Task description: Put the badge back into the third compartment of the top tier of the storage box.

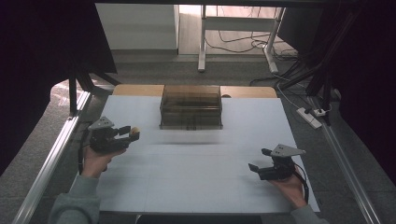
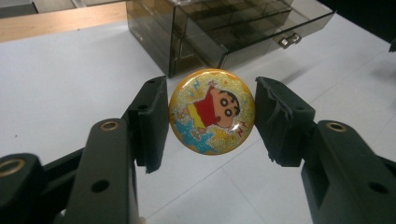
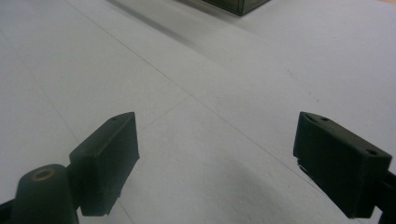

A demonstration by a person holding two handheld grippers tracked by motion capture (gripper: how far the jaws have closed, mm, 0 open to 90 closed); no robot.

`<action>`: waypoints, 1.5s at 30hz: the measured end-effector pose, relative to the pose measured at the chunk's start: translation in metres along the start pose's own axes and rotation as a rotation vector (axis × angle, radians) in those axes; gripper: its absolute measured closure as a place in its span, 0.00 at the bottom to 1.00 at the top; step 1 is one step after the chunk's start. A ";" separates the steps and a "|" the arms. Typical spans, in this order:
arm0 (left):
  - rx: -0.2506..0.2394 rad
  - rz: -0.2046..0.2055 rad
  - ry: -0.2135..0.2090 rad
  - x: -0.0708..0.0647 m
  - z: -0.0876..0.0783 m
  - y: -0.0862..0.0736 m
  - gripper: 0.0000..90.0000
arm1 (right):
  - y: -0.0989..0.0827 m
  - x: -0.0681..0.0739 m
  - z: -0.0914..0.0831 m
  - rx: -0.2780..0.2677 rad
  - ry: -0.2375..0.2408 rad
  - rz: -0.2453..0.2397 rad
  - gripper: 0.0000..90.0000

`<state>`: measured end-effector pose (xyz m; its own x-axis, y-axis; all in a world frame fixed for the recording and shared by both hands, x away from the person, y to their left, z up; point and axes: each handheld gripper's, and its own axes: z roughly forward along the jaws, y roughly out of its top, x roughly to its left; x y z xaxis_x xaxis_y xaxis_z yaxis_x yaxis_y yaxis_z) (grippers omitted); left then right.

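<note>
A round glittery gold badge (image 2: 212,112) with a cartoon boy in a red shirt sits between the jaws of my left gripper (image 2: 211,122), which is shut on its edges. In the high view the badge (image 1: 135,130) shows as a small yellow spot at the tips of the left gripper (image 1: 131,133), held above the white table's left side. Near the table's front right, my right gripper (image 1: 258,159) stands open. Its jaws are wide apart with nothing between them, and the right gripper (image 3: 215,154) hovers over bare table.
A smoked transparent drawer box (image 1: 190,106) stands at the middle back of the white table (image 1: 196,177). In the left gripper view the drawer box (image 2: 224,28) has a small metal handle (image 2: 289,40) on its front. Aluminium rails run along both table sides.
</note>
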<state>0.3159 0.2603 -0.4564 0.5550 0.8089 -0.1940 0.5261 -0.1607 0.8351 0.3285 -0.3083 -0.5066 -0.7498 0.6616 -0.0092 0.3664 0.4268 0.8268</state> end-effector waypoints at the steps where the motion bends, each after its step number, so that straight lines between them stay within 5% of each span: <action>1: -0.004 0.001 -0.002 0.000 0.000 0.001 0.52 | 0.000 0.000 0.000 0.000 0.000 0.000 0.16; 45: -0.075 0.050 -0.065 -0.025 0.011 0.033 0.52 | 0.000 -0.001 0.000 0.010 -0.001 -0.004 0.16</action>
<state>0.3268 0.2282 -0.4298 0.6213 0.7621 -0.1820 0.4480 -0.1550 0.8805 0.3293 -0.3084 -0.5067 -0.7508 0.6604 -0.0125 0.3693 0.4353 0.8211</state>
